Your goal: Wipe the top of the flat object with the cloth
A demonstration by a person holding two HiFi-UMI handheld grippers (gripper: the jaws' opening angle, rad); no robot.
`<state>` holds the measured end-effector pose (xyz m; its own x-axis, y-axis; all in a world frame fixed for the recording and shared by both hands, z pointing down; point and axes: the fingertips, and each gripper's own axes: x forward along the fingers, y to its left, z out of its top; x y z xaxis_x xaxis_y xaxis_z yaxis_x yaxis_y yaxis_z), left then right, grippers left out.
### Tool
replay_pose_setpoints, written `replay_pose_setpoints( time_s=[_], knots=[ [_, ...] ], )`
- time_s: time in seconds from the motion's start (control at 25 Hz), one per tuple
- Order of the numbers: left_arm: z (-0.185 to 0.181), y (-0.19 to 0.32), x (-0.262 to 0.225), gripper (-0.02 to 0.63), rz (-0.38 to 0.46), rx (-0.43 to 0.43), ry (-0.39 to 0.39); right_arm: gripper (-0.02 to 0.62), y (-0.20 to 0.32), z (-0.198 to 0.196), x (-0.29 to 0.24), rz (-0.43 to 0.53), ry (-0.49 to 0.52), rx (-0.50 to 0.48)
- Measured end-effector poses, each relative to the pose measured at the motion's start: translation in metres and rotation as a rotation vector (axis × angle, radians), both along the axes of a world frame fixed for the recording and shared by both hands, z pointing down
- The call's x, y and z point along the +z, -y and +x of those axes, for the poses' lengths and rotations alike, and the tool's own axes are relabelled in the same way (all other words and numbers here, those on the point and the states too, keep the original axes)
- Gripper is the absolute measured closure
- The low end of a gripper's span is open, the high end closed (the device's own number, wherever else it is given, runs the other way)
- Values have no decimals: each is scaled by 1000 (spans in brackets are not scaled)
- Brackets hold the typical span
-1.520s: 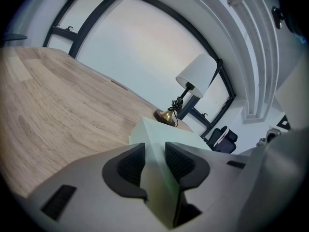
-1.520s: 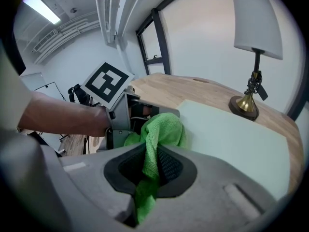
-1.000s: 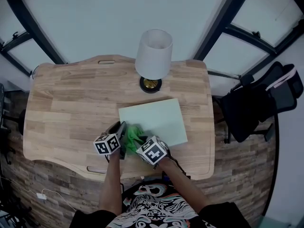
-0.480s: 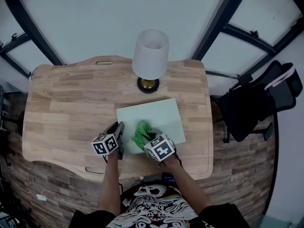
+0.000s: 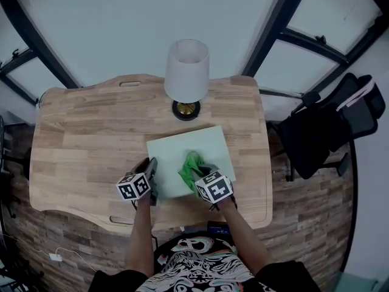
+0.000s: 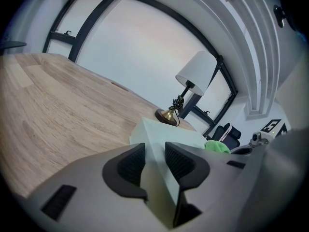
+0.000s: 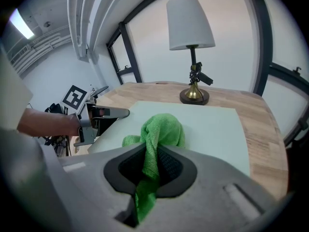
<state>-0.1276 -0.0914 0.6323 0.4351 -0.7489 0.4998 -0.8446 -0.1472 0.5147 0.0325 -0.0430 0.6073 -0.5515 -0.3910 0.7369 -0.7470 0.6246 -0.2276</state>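
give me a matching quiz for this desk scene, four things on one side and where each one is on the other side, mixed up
Things
1. green cloth
2. lamp
3. pale green board
4. left hand-held gripper

Places
A. stands beyond the board, toward the far side of the wooden desk
B. clamped on the board's near left corner
C. pinched in the right hand-held gripper, resting on the board
D. lies flat on the desk

Pairs: 1-C, 2-A, 3-D, 4-B

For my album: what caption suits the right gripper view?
Right gripper pinches a green cloth on the pale flat board; the left gripper clamps the board's edge, lamp behind.
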Motion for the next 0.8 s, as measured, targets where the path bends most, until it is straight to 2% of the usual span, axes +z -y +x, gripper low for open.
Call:
replay_pose_setpoints(
  time_s=[0.8],
  knots=[
    [1,0,-2,477,1,-2,16,558,17,55,0,29,8,149]
  ],
)
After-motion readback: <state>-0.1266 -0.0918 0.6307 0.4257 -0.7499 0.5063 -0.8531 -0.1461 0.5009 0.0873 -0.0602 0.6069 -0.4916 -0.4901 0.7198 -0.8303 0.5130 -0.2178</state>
